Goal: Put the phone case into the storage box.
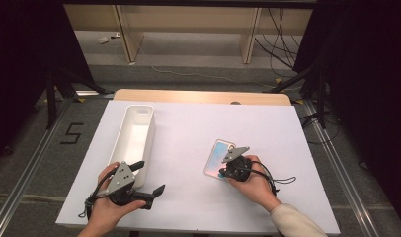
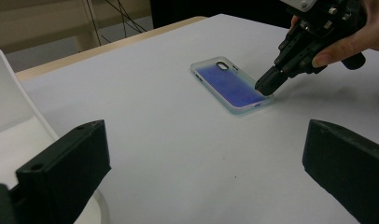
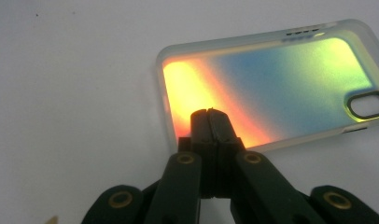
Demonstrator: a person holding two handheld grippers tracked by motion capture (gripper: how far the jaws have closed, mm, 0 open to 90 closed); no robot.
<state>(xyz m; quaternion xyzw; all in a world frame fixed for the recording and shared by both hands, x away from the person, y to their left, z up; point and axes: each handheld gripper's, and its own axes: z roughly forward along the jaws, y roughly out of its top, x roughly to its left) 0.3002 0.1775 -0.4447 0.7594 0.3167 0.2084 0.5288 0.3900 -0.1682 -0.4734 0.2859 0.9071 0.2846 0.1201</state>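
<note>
Nearest the camera, the left claw (image 1: 148, 178) rests on the white table (image 1: 188, 207) with its jaws spread wide and nothing between them. Just ahead of it and a little to its left stands a long white bin (image 1: 133, 136), and as far as the high view shows, nothing lies inside it.

Off to that claw's right, well apart, the right claw (image 3: 209, 113) has its jaws pressed together, tips down on the near edge of a phone case (image 3: 271, 79). Whether the tips pinch the case's rim or only press on it cannot be told from the right gripper view. The case lies flat on the table, directly under and ahead of this claw, its shiny back facing up and its camera hole at the far end.

Judging by this, the work looks barely started: the case is not yet lifted, and the carry to the bin is probably what remains.

Beyond the table sits a wooden shelf (image 1: 188, 29).
</note>
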